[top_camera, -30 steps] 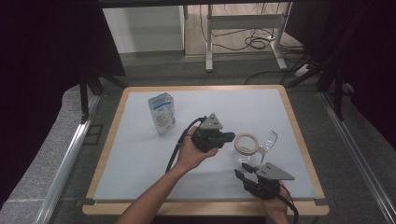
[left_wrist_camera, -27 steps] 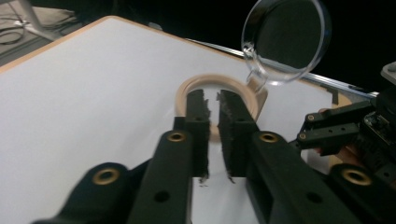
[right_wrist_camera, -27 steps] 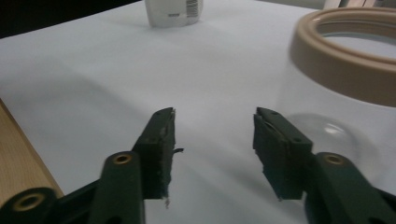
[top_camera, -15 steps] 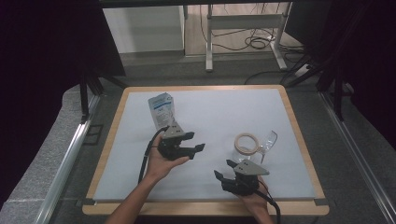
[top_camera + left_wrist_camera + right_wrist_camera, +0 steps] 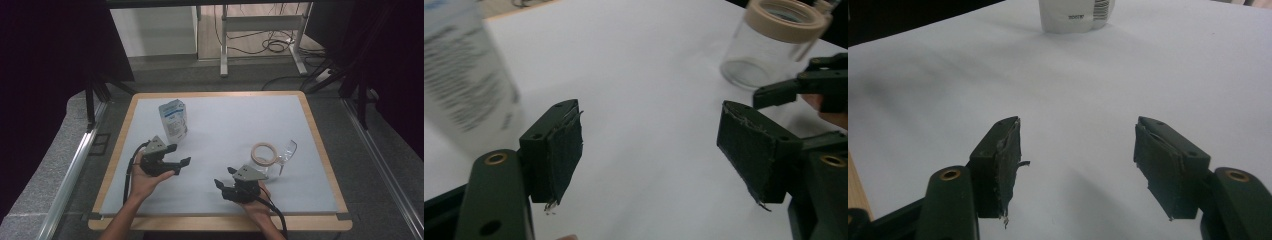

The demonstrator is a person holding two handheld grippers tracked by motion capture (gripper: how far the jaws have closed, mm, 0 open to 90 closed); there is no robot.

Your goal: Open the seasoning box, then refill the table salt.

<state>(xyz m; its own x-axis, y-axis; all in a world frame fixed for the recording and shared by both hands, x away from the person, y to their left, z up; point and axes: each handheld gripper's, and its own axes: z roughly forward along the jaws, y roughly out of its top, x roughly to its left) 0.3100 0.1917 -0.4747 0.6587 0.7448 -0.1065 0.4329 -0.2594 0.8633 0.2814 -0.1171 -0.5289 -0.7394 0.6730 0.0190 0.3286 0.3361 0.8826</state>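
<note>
A white printed pouch (image 5: 174,119) stands upright at the back left of the white mat; it is blurred in the left gripper view (image 5: 464,85), and its base shows in the right gripper view (image 5: 1075,15). A clear glass jar with a beige rim (image 5: 263,155) (image 5: 774,45) stands at the right. My left gripper (image 5: 181,154) (image 5: 651,115) is at the front left, pointing right. Its jaws have just been opening and hold nothing. My right gripper (image 5: 223,176) (image 5: 1078,125) is in front of the jar and points left. Its jaws have also just opened wider and are empty.
A clear plastic piece (image 5: 287,150) leans beside the jar on its right. The mat lies in a wooden-edged tabletop (image 5: 320,145). Dark curtains and metal rails flank the table. A white table frame and cables (image 5: 265,45) stand on the floor behind.
My left hand moved from beside the jar to the front left and its jaws went from shut to wide open. My right hand slid left along the front edge.
</note>
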